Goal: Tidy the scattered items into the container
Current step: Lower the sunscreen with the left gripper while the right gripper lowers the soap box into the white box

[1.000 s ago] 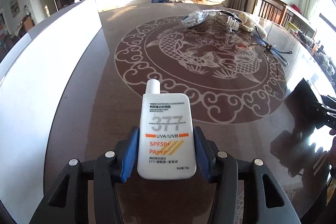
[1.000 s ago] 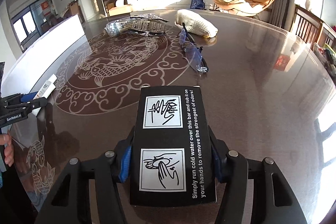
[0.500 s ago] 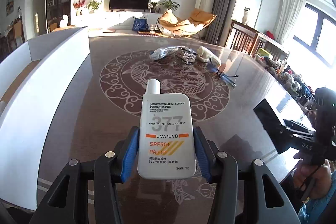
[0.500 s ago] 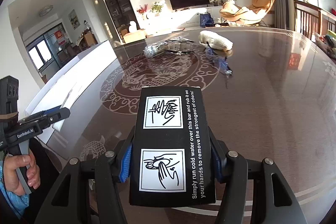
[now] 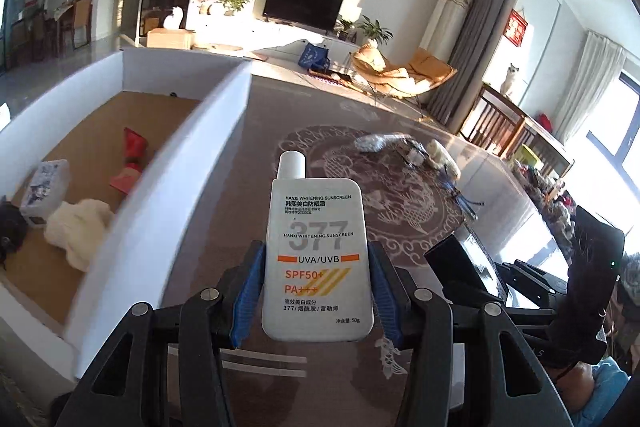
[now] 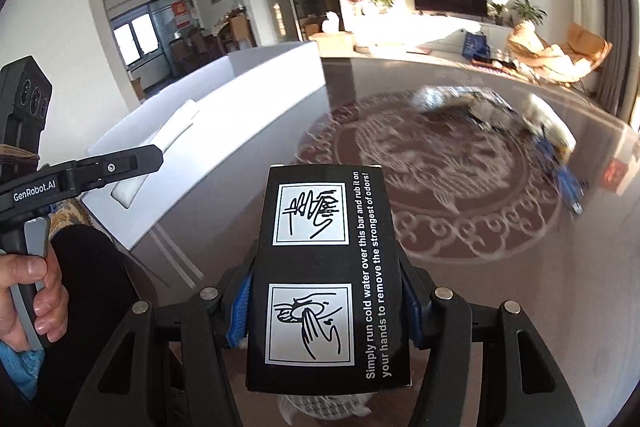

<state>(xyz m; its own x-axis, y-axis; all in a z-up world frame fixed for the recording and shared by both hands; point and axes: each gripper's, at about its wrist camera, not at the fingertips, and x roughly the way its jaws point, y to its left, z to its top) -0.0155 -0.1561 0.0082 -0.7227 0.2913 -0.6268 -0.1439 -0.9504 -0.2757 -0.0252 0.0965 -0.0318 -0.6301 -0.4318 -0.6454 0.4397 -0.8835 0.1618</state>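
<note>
Sunscreen bottle (image 5: 318, 259): white, flat, orange band and lettering, cap pointing away from the camera. Clamped upright between the blue pads (image 5: 249, 291) of the left gripper (image 5: 316, 291), jaws closed part-way on its two sides. It is carried in the air above the table (image 5: 224, 227), just beside the near long wall of the container.

Black box (image 6: 328, 279): printed with two white hand-washing diagrams and a line of white text along one side. Clamped between the blue pads (image 6: 239, 311) of the right gripper (image 6: 326, 311), jaws closed part-way on its sides; held above the table's near edge.

Container (image 5: 188, 163): large white-walled box with a brown cardboard floor, standing along the table's left edge. Contents: red item (image 5: 130, 163), cream woolly item (image 5: 78, 223), small clear box with blue print (image 5: 44, 187), dark item at the near end, cut off by the picture's edge.

Table: dark, glossy, with a pale round fish-and-cloud motif (image 6: 432, 179) at its centre.

Loose items (image 6: 472, 107): blurred cluster at the motif's far right edge, silvery packet, white knit piece, blue cord-like item (image 6: 560, 175).

Person's left hand (image 6: 28, 299): wrapped around the left gripper's handle, seen in the right wrist view.
</note>
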